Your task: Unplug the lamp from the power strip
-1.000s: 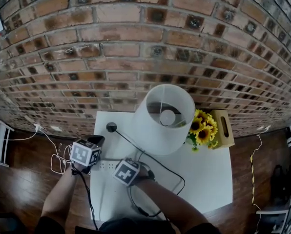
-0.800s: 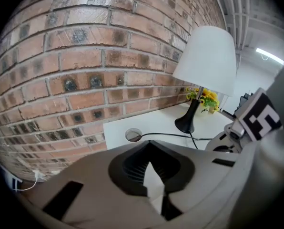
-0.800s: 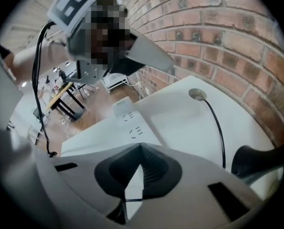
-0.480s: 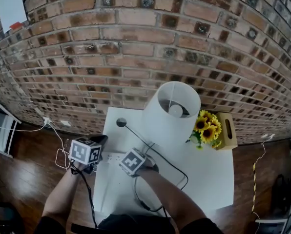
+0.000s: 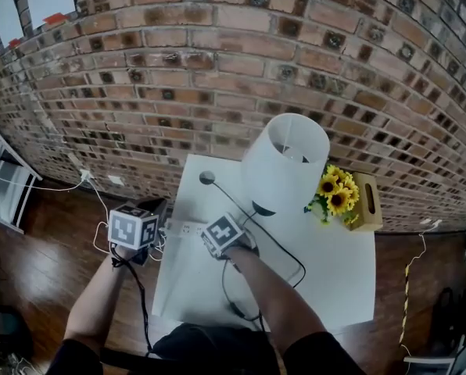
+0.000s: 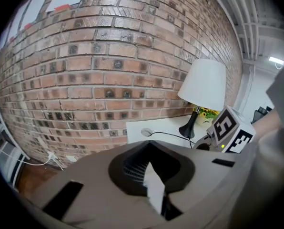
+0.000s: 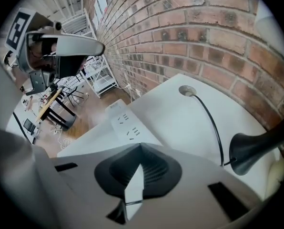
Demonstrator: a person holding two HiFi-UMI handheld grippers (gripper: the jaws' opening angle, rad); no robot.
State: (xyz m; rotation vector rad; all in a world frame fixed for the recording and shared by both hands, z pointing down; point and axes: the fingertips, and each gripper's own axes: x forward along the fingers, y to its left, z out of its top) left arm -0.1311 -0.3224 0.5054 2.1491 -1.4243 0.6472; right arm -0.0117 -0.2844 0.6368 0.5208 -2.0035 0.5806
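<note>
Lamp (image 5: 285,162) on table (image 5: 335,264) | L fingers (image 6: 154,190) clenched | R fingers (image 7: 134,185) clenched near pwr strip (image 7: 125,125)

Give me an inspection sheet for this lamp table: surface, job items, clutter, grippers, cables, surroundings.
Surface: white table against the wall.
Job's things: lamp upright, white shade; white power strip near the table's left edge, with the sockets in view empty.
Clutter: sunflowers and wooden box at the back right corner.
Grippers: left gripper shut, nothing seen between its jaws; right gripper shut, over the table by the strip.
Cables: black cord runs from a round disc past the lamp base and loops frontward; white cables at a wall socket.
Surroundings: brick wall, wooden floor.
</note>
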